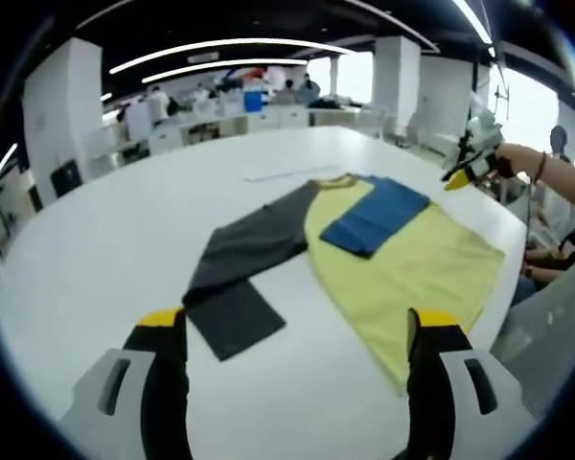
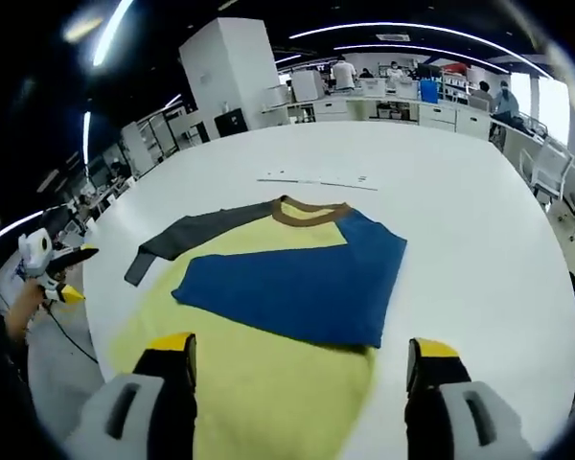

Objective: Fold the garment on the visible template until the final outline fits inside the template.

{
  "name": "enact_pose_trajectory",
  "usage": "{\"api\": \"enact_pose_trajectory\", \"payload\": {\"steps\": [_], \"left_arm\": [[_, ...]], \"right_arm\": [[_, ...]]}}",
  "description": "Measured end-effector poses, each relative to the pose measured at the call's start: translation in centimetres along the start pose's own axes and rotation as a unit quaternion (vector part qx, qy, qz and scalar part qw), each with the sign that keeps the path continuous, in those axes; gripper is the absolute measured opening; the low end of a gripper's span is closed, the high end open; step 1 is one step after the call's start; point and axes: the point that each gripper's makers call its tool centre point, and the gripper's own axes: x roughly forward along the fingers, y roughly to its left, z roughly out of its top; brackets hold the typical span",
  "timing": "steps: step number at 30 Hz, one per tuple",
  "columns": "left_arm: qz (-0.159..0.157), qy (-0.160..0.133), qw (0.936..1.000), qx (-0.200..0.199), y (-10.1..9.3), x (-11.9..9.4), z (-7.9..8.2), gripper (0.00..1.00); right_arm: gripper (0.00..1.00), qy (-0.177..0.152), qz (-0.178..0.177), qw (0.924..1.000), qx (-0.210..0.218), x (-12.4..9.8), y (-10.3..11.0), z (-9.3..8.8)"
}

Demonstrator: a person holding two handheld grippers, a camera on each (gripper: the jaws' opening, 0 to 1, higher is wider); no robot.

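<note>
With both grippers (image 1: 297,345) (image 2: 299,369) released, we risk the shirt's (image 2: 268,383) grey sleeve (image 1: 244,259) staying sprawled across the counter (image 1: 96,249), spoiling the fold.

In the right gripper view the garment's (image 2: 268,355) near hem is running under the right gripper (image 2: 302,369) and out of frame. The blue sleeve (image 2: 292,283) is covering part of the yellow body. Thin marks (image 2: 316,180) toward the table's (image 2: 479,240) far edge are too small to read.
</note>
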Motion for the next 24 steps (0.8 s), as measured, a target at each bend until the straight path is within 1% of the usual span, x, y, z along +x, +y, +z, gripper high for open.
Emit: {"api": "enact_pose_trajectory", "payload": {"steps": [5,7,9,10,12,14,16,18,21,24], "left_arm": [[0.014,-0.015,0.9998,0.008,1.7,0.7,1.0,0.89],[0.017,-0.019,0.9996,0.013,2.3,0.9,1.3,0.89],[0.023,-0.022,0.9994,0.01,3.2,1.1,1.4,0.87],[0.026,-0.029,0.9992,0.006,3.7,1.2,1.6,0.85],[0.031,-0.035,0.9989,0.003,4.5,1.5,1.7,0.83],[0.037,-0.034,0.9987,0.004,5.0,1.8,1.6,0.81],[0.047,-0.044,0.9979,0.005,5.7,1.9,1.8,0.76],[0.045,-0.058,0.9973,0.0,6.1,2.3,2.0,0.7],[0.046,-0.058,0.9972,-0.003,6.7,2.9,1.8,0.63],[0.047,-0.057,0.9972,0.002,7.2,3.4,1.8,0.61]], "right_arm": [[0.97,-0.02,0.013,0.9997,-0.005,-1.4,1.2,0.4],[0.97,-0.026,0.012,0.9995,-0.01,-1.9,1.5,0.5],[0.97,-0.037,0.006,0.9992,-0.017,-2.8,1.9,0.8],[0.97,-0.042,0.005,0.9989,-0.019,-3.1,2.1,0.9],[0.98,-0.051,0.012,0.9985,-0.017,-3.7,2.7,1.0],[0.99,-0.056,0.017,0.9981,-0.015,-4.3,3.2,1.0],[0.99,-0.06,0.017,0.9979,-0.016,-4.6,3.5,0.9],[0.99,-0.062,0.017,0.9977,-0.023,-5.0,3.9,0.8],[0.99,-0.062,0.012,0.9973,-0.037,-5.5,4.1,0.6],[0.99,-0.059,0.009,0.9973,-0.044,-6.0,4.4,0.4]]}}
